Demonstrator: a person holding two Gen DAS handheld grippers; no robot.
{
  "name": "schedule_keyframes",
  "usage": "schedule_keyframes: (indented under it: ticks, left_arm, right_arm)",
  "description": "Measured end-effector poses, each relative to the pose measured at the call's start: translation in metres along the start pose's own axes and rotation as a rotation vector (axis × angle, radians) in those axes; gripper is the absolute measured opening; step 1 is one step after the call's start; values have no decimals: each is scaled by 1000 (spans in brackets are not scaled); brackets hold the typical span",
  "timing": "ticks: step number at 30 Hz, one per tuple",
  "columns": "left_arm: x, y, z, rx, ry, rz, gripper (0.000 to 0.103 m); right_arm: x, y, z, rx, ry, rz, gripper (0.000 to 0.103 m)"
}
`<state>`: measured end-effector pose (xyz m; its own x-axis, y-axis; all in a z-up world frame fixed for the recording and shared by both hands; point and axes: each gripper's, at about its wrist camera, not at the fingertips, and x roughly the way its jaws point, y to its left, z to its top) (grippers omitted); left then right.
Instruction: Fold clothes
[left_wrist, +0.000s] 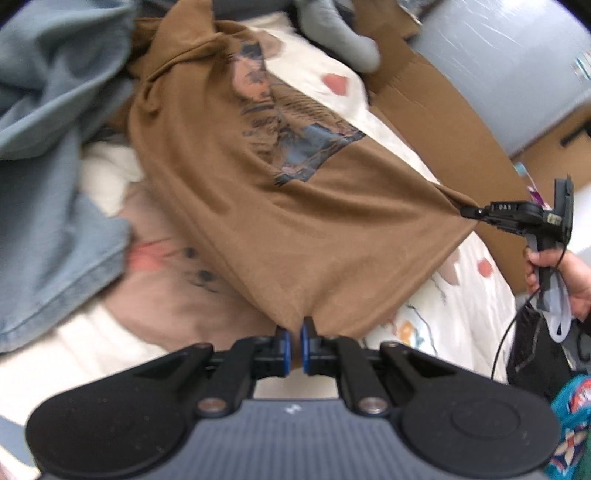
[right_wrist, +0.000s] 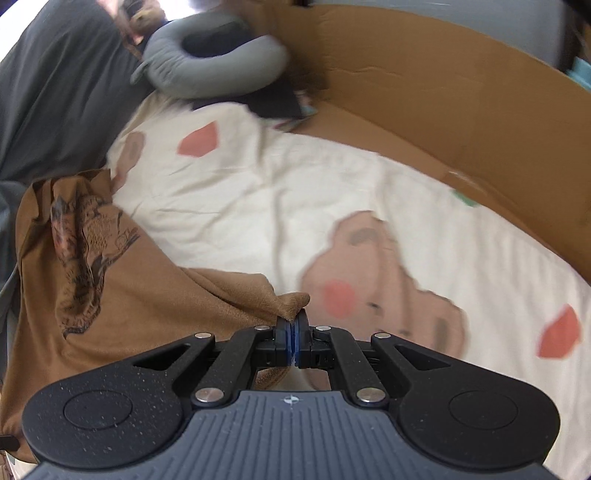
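Now | one brown T-shirt (left_wrist: 258, 206) (printed) | left claw (left_wrist: 294, 345), right claw (right_wrist: 293, 341): both clamped on its hem

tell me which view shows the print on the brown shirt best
The left wrist view: the print on the brown shirt faces the camera, spread across the stretched cloth. The right wrist view shows it only at the left edge, skewed and crumpled.

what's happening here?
A person is folding a brown T-shirt on a patterned bedsheet. The left gripper pinches one edge of it; the right gripper is shut on a corner, so the fabric is pulled taut between them. No fold is made yet. Denim lies bunched beside it.
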<state>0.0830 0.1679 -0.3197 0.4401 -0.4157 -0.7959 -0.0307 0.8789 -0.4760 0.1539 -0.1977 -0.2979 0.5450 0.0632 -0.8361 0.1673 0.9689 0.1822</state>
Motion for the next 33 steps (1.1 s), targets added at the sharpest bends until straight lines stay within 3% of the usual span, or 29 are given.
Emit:
schedule_keyframes:
  ticks: [10,12,17,26,33]
  left_arm:
    - [15,-28,2,86,81,-66,7]
    - [17,-30,5,93,84,-53,14]
    - [21,-35,12,112,90,-20,58]
    - [44,-45,46,184,32,64,74]
    - [79,-65,67,280,2,53,74]
  right_arm:
    - [-61,-67,-41,127,-45,-68,0]
    - [-71,-77,-52,151,-51,-89,0]
    - [-98,-106,-84,235,-63,-144,0]
    - [-152,-147,-140,370,-72,-217,0]
    - [-189,-167,-176,461,-73,-268,0]
